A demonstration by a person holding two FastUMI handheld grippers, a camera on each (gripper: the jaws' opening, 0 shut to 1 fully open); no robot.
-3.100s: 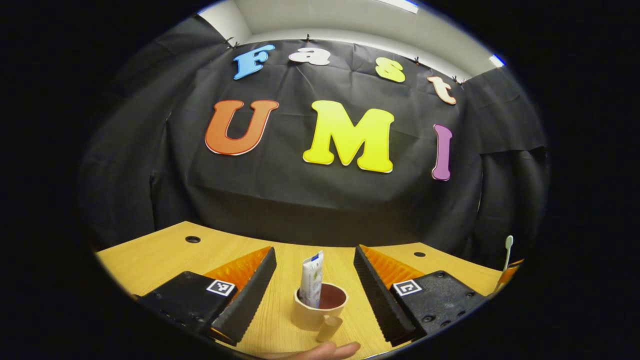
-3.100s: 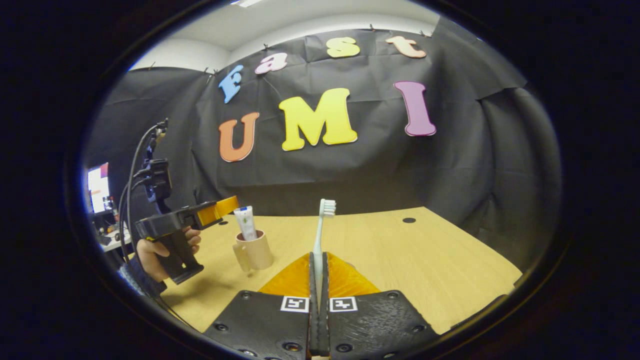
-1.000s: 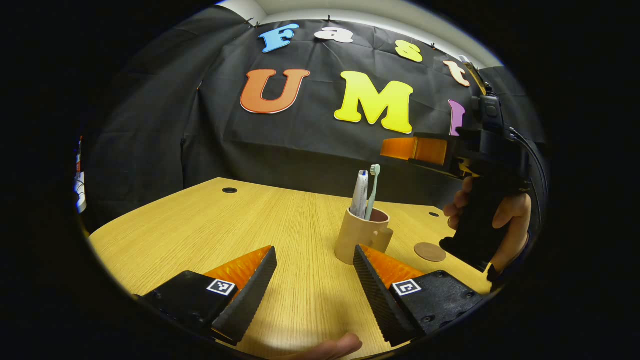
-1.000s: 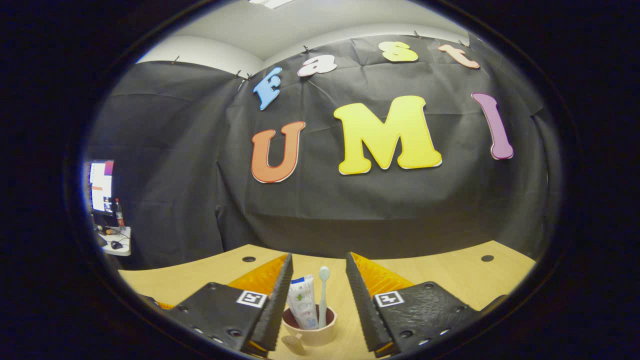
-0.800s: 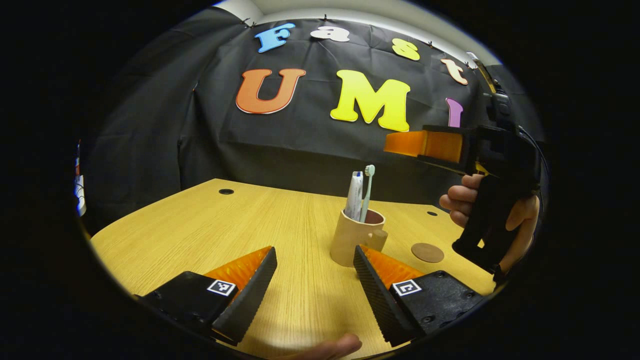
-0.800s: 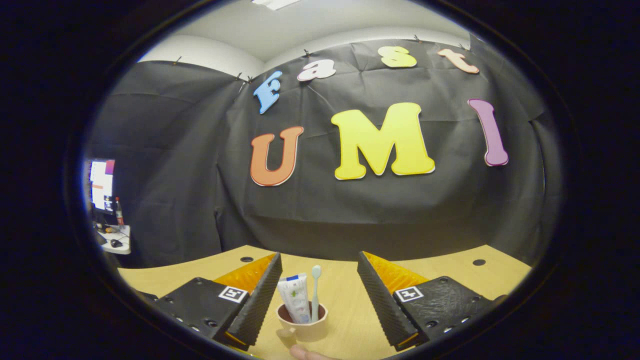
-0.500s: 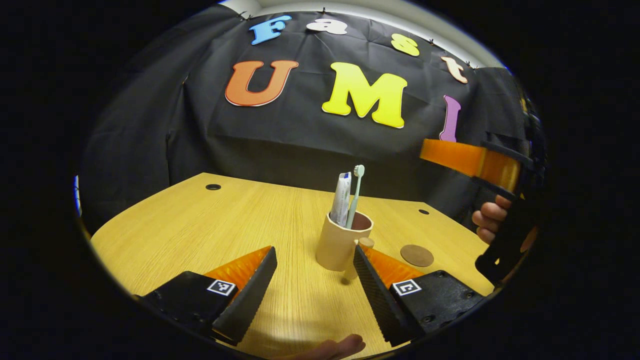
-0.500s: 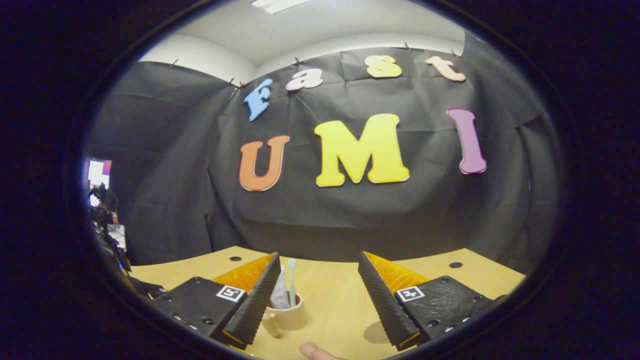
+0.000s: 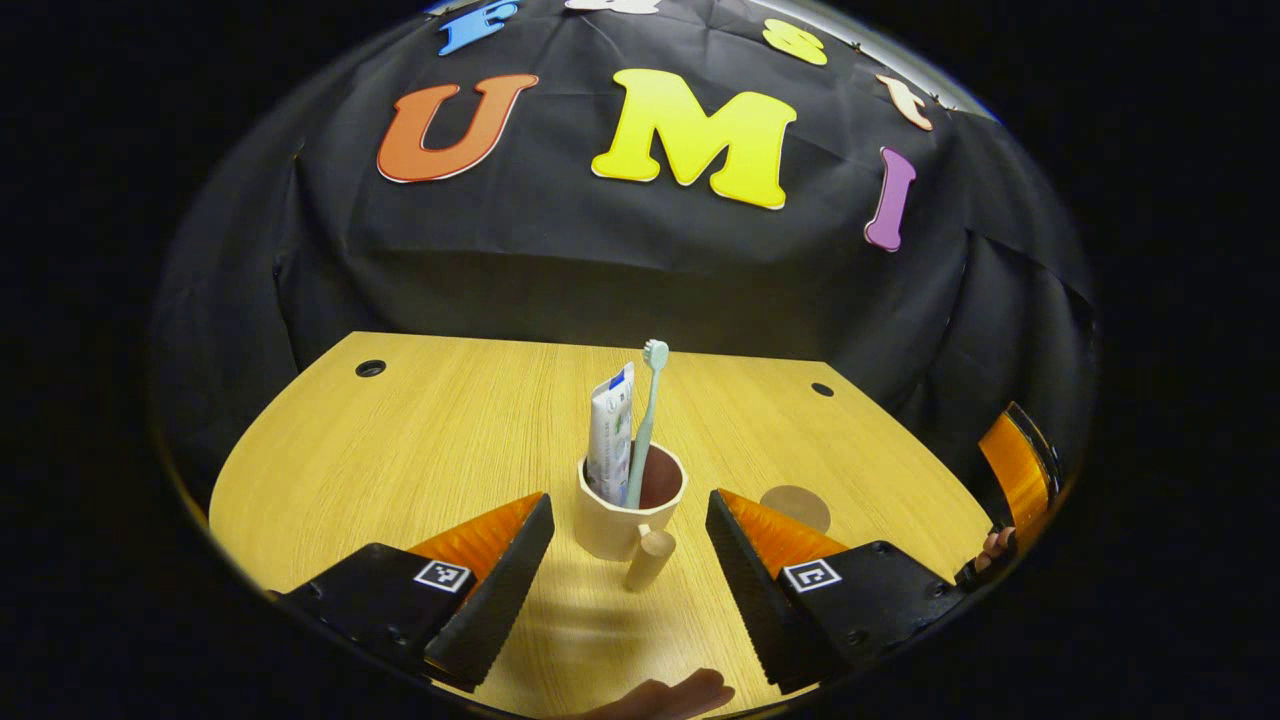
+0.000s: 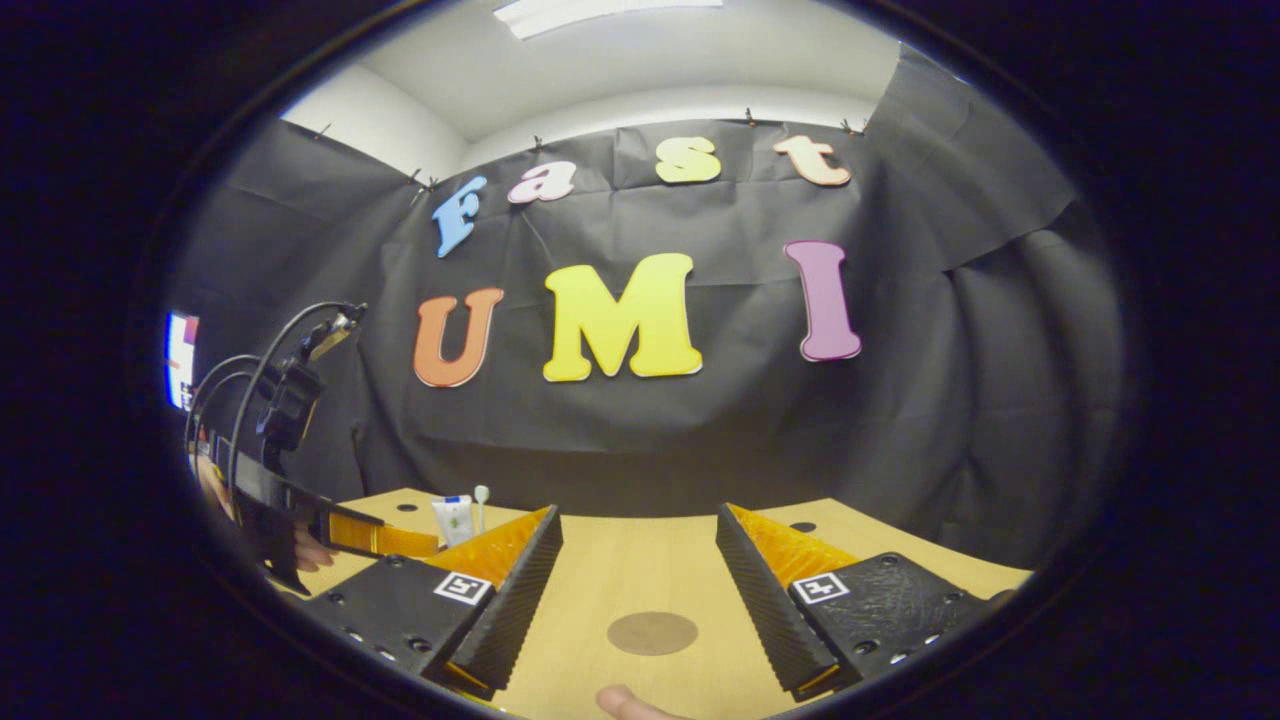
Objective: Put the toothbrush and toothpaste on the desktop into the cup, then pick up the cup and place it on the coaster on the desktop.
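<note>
Beige cup (image 9: 628,515) stands upright on the wooden desk (image 9: 430,440), holding the toothbrush (image 9: 645,420) and toothpaste (image 9: 608,432). Left gripper (image 9: 628,570) is spread wide around it, not touching. Coaster (image 9: 794,507) lies at 3 o'clock. Right gripper (image 10: 640,590) is released, above the coaster.

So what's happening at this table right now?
A person holds a gripper in each hand. The toothbrush and toothpaste already stand in the cup on the wooden desk. The left gripper hangs with jaws open either side of the cup, not touching it. The right gripper, also open, hovers over the bare coaster.
</note>
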